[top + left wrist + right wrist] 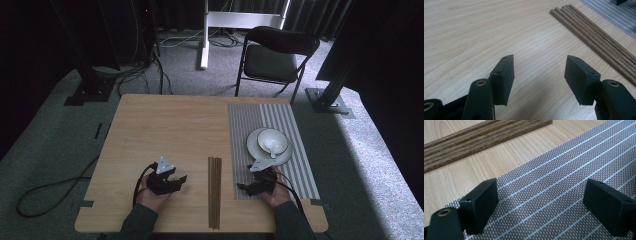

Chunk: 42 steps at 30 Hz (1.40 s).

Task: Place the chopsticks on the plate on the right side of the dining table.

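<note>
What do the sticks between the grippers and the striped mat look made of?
Sticks: apparently unpainted brown wood, with open grain streaks showing in the right gripper view. Striped mat: probably woven plastic or fabric, matte grey, with a fine dotted weave and pale lines.

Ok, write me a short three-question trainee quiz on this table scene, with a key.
1. True or false: the left gripper is shut on the chopsticks.
2. Which surface lies under the right gripper? A) bare wood B) striped placemat C) plate
3. What rests inside the bowl?

Key:
1. False: its jaws stand open above bare table, and the chopsticks lie apart to one side.
2. B
3. A white spoon.
</note>
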Each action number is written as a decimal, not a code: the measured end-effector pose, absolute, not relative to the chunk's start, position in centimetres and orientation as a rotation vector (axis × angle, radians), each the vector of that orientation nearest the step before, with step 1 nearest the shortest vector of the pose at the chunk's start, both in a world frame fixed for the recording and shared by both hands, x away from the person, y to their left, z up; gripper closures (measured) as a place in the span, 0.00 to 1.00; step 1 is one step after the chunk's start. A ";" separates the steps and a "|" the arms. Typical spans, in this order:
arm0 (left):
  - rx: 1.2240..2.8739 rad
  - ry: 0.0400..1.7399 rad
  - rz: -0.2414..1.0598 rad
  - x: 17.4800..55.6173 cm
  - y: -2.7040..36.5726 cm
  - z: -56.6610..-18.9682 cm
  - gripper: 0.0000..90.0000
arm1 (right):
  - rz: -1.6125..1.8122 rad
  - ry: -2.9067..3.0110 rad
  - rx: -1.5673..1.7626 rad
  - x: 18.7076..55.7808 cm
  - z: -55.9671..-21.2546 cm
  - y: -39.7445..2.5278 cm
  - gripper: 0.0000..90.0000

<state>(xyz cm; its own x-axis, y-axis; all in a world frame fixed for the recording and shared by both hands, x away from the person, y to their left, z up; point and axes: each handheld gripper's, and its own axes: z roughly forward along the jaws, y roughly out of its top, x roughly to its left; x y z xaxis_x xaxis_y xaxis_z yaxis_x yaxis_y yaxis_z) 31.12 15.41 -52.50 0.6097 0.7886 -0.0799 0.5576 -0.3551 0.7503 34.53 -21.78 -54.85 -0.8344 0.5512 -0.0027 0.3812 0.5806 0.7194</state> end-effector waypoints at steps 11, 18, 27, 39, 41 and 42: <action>2.060 1.046 0.377 30.7 14.8 -52.1 0.47 | 1.097 2.586 0.774 34.5 -54.9 -21.8 0.13; 2.064 1.033 0.358 30.5 14.0 -52.0 0.47 | 1.097 2.586 0.775 34.5 -54.9 -21.8 0.13; 2.096 0.990 0.359 30.1 12.5 -51.8 0.47 | 1.097 2.586 0.774 34.5 -54.9 -21.8 0.13; 2.094 0.951 0.333 29.7 11.1 -51.4 0.47 | 1.097 2.586 0.774 34.5 -54.9 -21.8 0.13; 2.094 0.945 0.331 29.6 10.8 -51.5 0.47 | 1.097 2.586 0.773 34.5 -54.9 -21.8 0.13; 2.099 0.939 0.332 29.5 10.6 -51.5 0.47 | 1.097 2.586 0.774 34.5 -54.9 -21.8 0.13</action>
<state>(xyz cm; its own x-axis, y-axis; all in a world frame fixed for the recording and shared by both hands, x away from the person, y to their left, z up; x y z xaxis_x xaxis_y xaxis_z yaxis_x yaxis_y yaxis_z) 29.51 10.65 -51.51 0.6906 0.7191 -0.0775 0.5105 -0.4087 0.7565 34.53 -21.78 -54.85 -0.8347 0.5507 -0.0032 0.3805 0.5810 0.7195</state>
